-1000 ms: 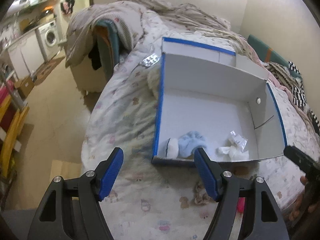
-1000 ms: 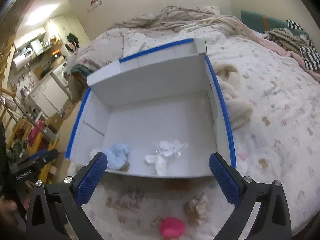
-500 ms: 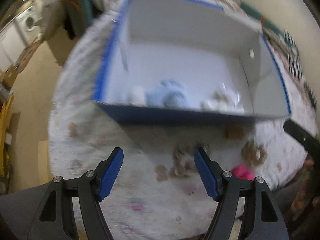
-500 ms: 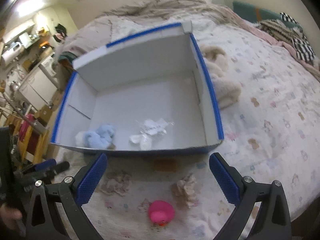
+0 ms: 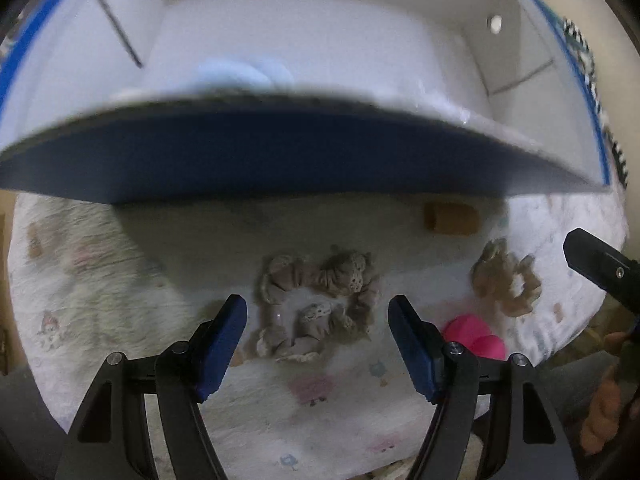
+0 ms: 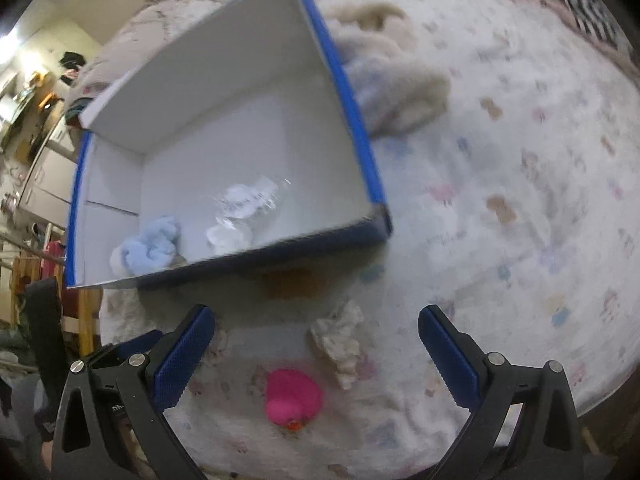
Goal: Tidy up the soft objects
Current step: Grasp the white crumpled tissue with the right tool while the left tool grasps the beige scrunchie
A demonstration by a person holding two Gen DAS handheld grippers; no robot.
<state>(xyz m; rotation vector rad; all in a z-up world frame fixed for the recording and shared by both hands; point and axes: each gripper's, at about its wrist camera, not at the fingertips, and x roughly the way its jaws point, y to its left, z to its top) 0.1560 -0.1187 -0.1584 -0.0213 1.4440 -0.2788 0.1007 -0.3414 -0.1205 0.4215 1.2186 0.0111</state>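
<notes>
A beige lace scrunchie (image 5: 320, 304) lies on the bed sheet right between the fingers of my open left gripper (image 5: 318, 340). A second beige scrunchie (image 5: 506, 282) lies to its right, and shows in the right wrist view (image 6: 340, 340). A pink rubber duck (image 6: 294, 396) lies between the fingers of my open right gripper (image 6: 316, 352); it also shows in the left wrist view (image 5: 476, 340). Behind them stands the blue-and-white box (image 6: 362, 128) holding a light blue soft item (image 6: 150, 246) and a clear plastic packet (image 6: 246, 204).
The bed has a patterned white sheet (image 6: 500, 200). A cream fluffy item (image 6: 396, 80) lies right of the box. The box's near blue wall (image 5: 280, 156) stands close in front of the left gripper. A small brown print (image 5: 450, 220) shows on the sheet.
Both grippers have moved down and forward toward the sheet. The left one now straddles the lace scrunchie; the right one now frames the pink duck. Both stay open.
</notes>
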